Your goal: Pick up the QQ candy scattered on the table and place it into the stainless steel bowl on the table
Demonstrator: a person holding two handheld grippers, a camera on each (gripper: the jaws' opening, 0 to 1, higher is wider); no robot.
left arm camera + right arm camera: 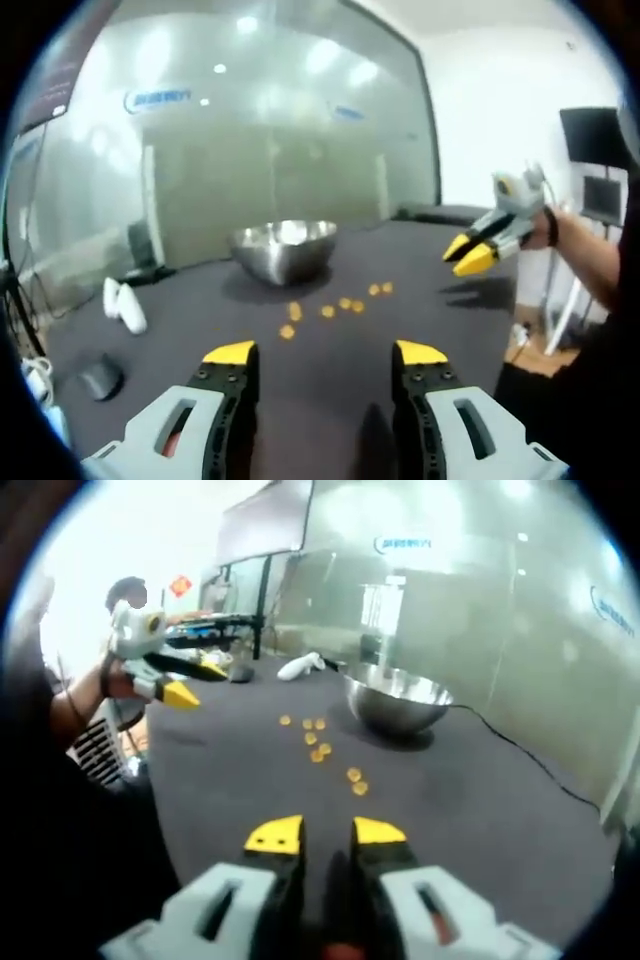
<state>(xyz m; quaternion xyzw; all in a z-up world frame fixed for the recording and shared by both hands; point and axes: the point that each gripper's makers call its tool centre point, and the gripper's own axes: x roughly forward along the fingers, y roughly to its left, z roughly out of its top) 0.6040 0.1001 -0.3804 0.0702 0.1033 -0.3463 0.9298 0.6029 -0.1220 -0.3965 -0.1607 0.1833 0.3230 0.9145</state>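
No candy is in either claw, so the task reads as at its start, with the first pick not yet made. In the left gripper view the left claw (325, 355) stands wide open over bare dark worktop (420, 260), its yellow tips well apart, and the QQ candies (335, 306) lie ahead in a loose line, short of the stainless steel bowl (283, 249), which sits toward the far edge. The right claw (326, 834) has its tips close together with nothing between them; seen from the left, it hangs in the air above the worktop's right edge and seems nearly shut, though blur makes that uncertain. The next move probably calls for lowering one open claw onto the nearest candy, closing gently on so small a piece, then carrying it over the bowl's rim. The right gripper view adds a dark cable (520, 750) trailing from behind the bowl; the left gripper view adds a white object (122, 304) and a dark computer mouse (100, 379) near the left edge.
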